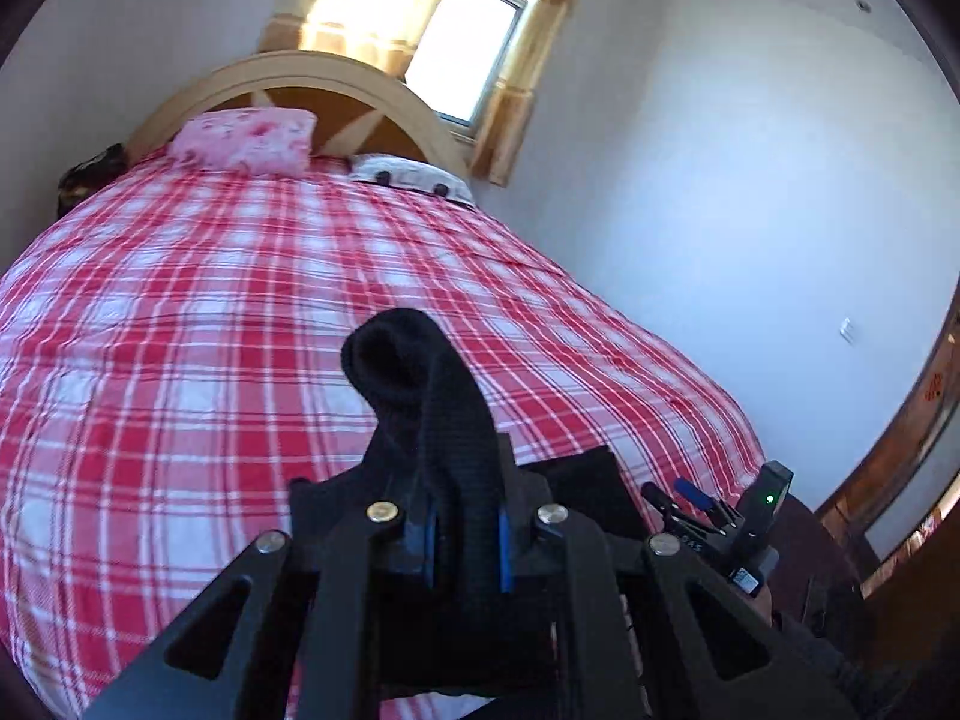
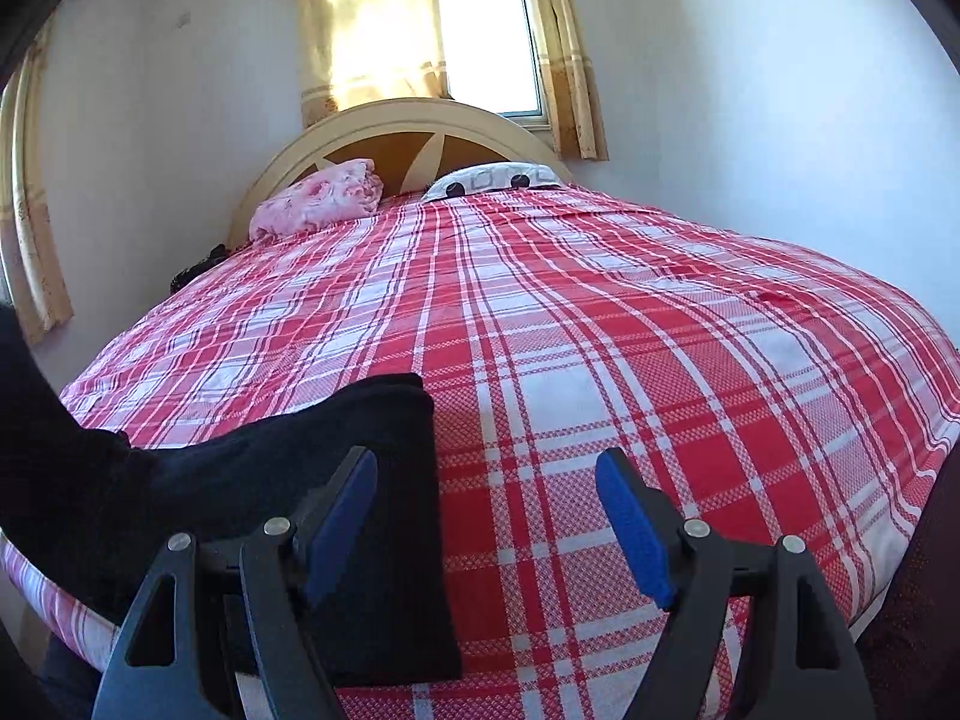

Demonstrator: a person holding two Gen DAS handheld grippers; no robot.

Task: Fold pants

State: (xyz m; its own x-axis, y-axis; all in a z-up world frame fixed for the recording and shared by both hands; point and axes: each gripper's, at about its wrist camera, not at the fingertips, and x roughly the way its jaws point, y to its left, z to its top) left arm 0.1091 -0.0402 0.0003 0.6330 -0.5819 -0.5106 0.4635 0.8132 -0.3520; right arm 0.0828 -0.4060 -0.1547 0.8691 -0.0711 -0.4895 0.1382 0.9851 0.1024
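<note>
Fold looks mid-way: left gripper is clamped on a bunched end of the black knit pants, raised off the plaid bed, rest already doubled flat at the bed's near-left edge, right gripper jaws apart, empty beside it.

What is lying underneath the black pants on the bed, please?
The black pants rest on the red plaid bedspread, near its foot edge. Whatever lies directly beneath the fabric is covered. One end is lifted off the bed, clamped in the left hand-held gripper.
</note>
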